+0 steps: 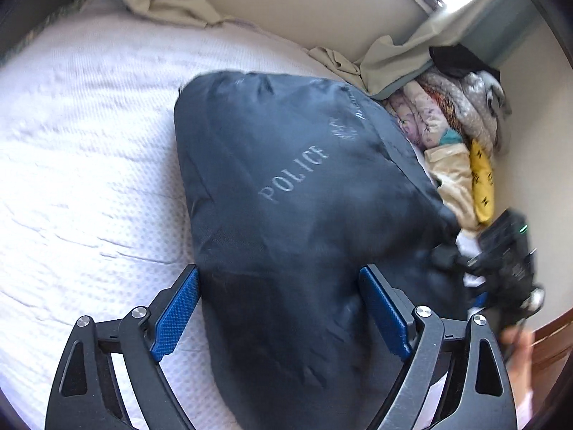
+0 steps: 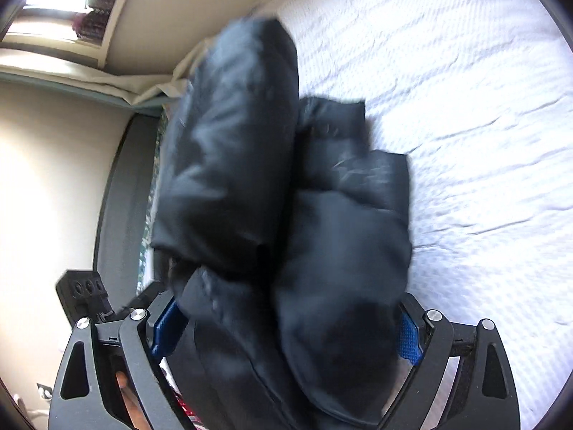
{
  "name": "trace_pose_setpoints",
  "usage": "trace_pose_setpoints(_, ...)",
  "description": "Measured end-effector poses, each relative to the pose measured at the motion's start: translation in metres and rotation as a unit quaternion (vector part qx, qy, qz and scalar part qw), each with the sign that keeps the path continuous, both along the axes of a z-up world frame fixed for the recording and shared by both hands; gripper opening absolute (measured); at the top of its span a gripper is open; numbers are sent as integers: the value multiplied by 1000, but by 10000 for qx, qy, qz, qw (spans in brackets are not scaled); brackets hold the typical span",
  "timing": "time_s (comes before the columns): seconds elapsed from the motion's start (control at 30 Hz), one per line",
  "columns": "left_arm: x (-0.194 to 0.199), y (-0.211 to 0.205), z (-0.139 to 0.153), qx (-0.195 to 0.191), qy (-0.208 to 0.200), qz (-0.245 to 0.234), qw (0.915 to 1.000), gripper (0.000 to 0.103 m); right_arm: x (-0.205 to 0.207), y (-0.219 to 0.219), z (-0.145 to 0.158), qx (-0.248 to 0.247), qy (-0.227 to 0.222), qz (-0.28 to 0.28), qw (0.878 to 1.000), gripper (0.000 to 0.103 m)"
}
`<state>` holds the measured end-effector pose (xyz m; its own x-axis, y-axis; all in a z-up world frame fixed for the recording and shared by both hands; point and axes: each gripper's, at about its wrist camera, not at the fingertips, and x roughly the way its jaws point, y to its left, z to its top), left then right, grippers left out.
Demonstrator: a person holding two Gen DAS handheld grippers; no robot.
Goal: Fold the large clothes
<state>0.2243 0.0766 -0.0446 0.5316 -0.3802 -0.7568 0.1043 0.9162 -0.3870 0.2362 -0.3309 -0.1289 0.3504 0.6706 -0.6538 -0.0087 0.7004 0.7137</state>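
A bulky dark navy jacket with grey "POLICE" lettering lies bundled on the white mattress. My left gripper has its jaws wide apart with the thick jacket bundle between the blue pads. In the right wrist view the same jacket shows as puffy folded layers filling the centre. My right gripper also has its jaws wide, with the jacket between the blue pads. The right gripper body shows at the right edge of the left wrist view.
A pile of folded clothes lies at the mattress's far right by the wall. Beige curtain fabric hangs over the mattress edge. A dark bed frame and wall run along the left of the right wrist view. White mattress spreads right.
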Motion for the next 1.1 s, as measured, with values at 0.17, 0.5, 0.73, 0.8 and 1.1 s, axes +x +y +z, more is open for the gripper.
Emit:
trace_pose_setpoints(0.17,-20,-22,27,492,-476,-143,9976,91,-30,-32,43,-151,-529,-296,9980,93)
trace_pose_setpoints(0.5,-59,-72,45,1357,-838,-552,9857,91,-88,12,125,-1380,-2290,526,9622,42)
trace_pose_setpoints(0.73,-80,-84,41,1863,-970,-489,9765,91,-78,59,59,-2471,-1644,1192,9475,21)
trace_pose_setpoints(0.8,-88,-85,42,1961,-1025,-440,9742,91,-73,65,43,-2681,-1540,1225,9431,21)
trace_pose_setpoints(1.1,-103,-86,42,2297,-1142,-377,9658,94,-49,70,8,-2729,-1145,994,9500,17)
